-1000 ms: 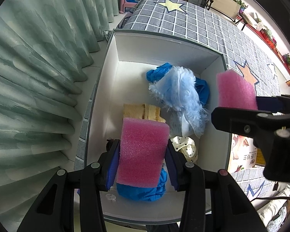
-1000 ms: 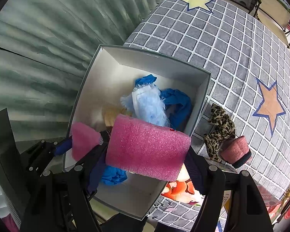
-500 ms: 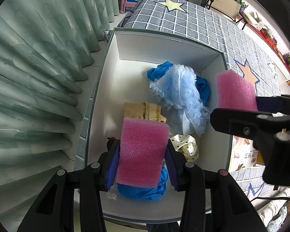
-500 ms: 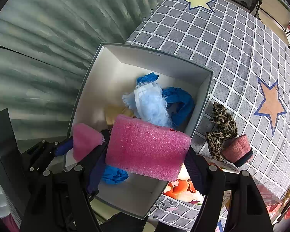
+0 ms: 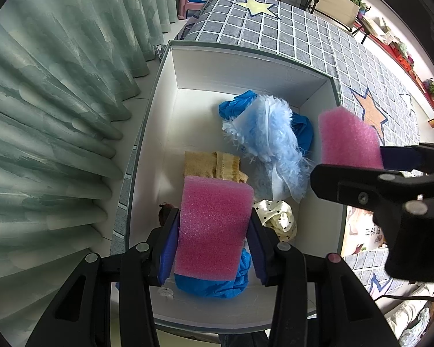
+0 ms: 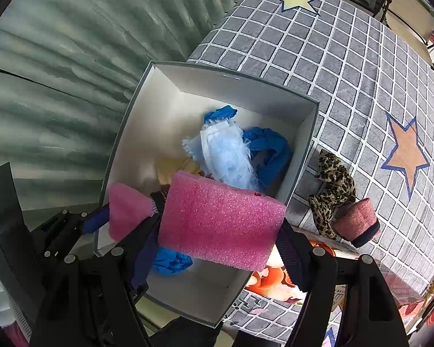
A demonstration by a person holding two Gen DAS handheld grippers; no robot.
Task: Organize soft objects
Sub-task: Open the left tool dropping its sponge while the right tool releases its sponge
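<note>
While both grippers hang over the white box (image 5: 165,110), nothing is released yet, so I'd call this mid-task, roughly two thirds through.

Left to right:
- Left gripper (image 5: 214,228): fingers (image 5: 167,248) clamped on the left pink sponge (image 5: 214,225), held over the near-left part of the box, above the contents, not resting on them as far as I can tell.
- Already in the box: tan cloth (image 5: 211,164) left of centre, a dark item (image 5: 165,214) mostly hidden behind the left finger, blue cloth (image 5: 214,283) at the near wall under the sponge, polka-dot fabric (image 5: 277,214) just right of it, fluffy light-blue piece (image 5: 269,141) in the middle lying over another blue cloth (image 5: 302,133) toward the far right corner.
- Right gripper (image 6: 220,245): fingers (image 6: 289,257) squeezing the right pink sponge (image 6: 220,219), held over the box's right wall and near-right corner, partly inside the footprint.
- Outside, on the grid-patterned worktop (image 6: 332,57) just right of the box: leopard-print fabric (image 6: 332,185), touching a pink knit roll (image 6: 357,221) with a dark edge. A printed paper (image 6: 275,280) lies beside the box; probably not part of the job.

Done: six soft items boxed, by my count.
Left: drop both sponges (free floor at far left looks best), then fetch the leopard fabric and knit roll.
</note>
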